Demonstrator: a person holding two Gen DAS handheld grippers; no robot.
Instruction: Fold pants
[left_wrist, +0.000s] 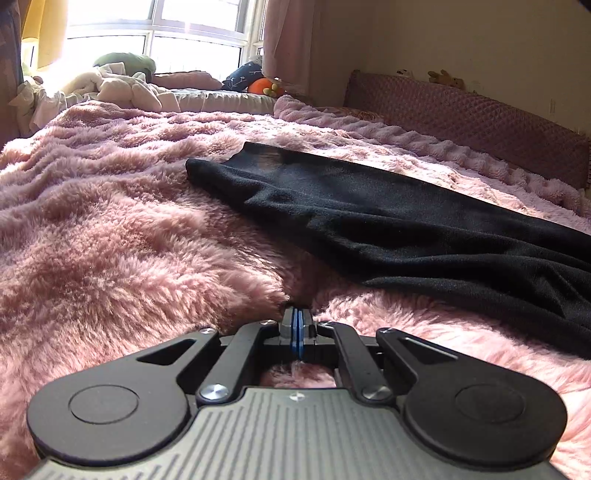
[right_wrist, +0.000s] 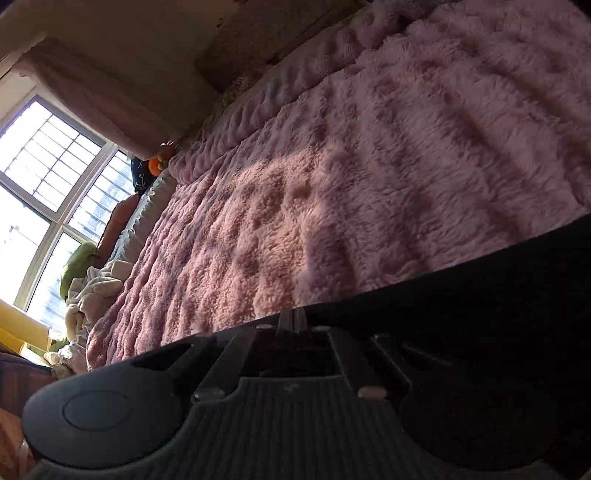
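Black pants (left_wrist: 369, 218) lie stretched across the fluffy pink blanket (left_wrist: 110, 221), running from the middle to the right edge of the left wrist view. My left gripper (left_wrist: 297, 321) is shut and empty, low on the blanket just in front of the pants' near edge. In the right wrist view the camera is tilted, and the black pants (right_wrist: 498, 295) fill the lower right. My right gripper (right_wrist: 293, 319) is shut with its tips at the fabric's edge; shadow hides whether cloth is between the pads.
A quilted headboard (left_wrist: 480, 118) runs along the right side. Crumpled pale bedding (left_wrist: 122, 88), pillows and an orange toy (left_wrist: 262, 86) lie at the far end under the window (right_wrist: 44, 177). The pink blanket (right_wrist: 332, 184) stretches out left of the pants.
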